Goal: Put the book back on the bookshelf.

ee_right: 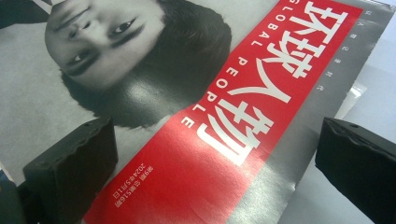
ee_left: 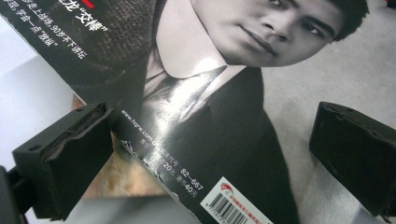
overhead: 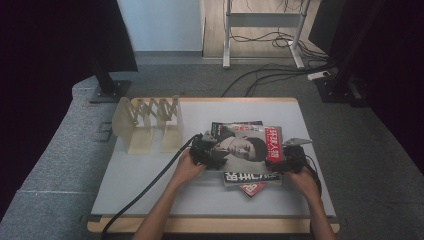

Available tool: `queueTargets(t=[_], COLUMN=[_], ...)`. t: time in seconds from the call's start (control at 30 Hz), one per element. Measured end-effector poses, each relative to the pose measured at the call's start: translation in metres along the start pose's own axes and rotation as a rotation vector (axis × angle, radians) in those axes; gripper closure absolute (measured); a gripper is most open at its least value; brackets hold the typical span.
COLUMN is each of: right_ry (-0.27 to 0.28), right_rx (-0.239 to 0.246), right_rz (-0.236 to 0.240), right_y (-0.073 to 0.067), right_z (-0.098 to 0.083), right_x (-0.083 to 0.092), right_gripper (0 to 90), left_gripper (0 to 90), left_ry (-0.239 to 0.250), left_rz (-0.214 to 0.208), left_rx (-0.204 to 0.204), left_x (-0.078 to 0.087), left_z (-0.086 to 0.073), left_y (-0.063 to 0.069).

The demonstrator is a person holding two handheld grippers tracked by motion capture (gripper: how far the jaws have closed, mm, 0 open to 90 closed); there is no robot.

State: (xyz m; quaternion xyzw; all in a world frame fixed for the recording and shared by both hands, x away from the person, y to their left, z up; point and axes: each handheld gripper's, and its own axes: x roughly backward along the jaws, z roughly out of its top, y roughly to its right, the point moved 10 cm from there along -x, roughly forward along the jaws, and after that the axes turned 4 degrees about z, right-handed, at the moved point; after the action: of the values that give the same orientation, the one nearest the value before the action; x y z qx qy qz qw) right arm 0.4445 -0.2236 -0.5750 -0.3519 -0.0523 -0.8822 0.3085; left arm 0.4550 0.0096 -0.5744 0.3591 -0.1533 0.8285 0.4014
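Note:
A magazine with a black-and-white portrait and a red title strip tops a small stack at the table's centre right. My left gripper is at its left edge and my right gripper at its right edge. In the left gripper view the magazine lies face-up under my left gripper, jaws spread wide over the barcode corner. In the right gripper view my right gripper stands just as wide over the red strip. Whether the jaws touch the cover, I cannot tell.
Other magazines stick out below the top one, a red one nearest the person. A pale folding rack stands at the table's back left. The grey tabletop is bare at the left front. Cables cross the floor beyond.

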Motion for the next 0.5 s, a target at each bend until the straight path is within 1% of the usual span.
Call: queueTargets(t=[0.2, 0.27, 0.37, 0.47, 0.5], right_ry=[0.001, 0.001, -0.002, -0.004, -0.004], right_rx=[0.018, 0.025, 0.035, 0.042, 0.042], right_rz=[0.012, 0.015, 0.018, 0.024, 0.024], right_y=[-0.007, -0.010, -0.013, -0.016, -0.016], right_z=[-0.004, -0.006, -0.008, -0.010, -0.010], right_x=[0.004, 0.005, 0.007, 0.009, 0.009], right_gripper=[0.0, 0.0, 0.0, 0.0, 0.0], left_gripper=[0.0, 0.0, 0.0, 0.0, 0.0], left_ry=[-0.008, -0.009, -0.016, -0.021, -0.021], left_rz=[0.003, 0.003, 0.005, 0.002, 0.002], left_rx=[-0.015, -0.019, -0.019, -0.009, -0.009], left_x=[0.007, 0.010, 0.012, 0.015, 0.015], left_z=[-0.007, -0.011, -0.014, -0.019, -0.019], left_y=[0.008, 0.014, 0.017, 0.023, 0.023])
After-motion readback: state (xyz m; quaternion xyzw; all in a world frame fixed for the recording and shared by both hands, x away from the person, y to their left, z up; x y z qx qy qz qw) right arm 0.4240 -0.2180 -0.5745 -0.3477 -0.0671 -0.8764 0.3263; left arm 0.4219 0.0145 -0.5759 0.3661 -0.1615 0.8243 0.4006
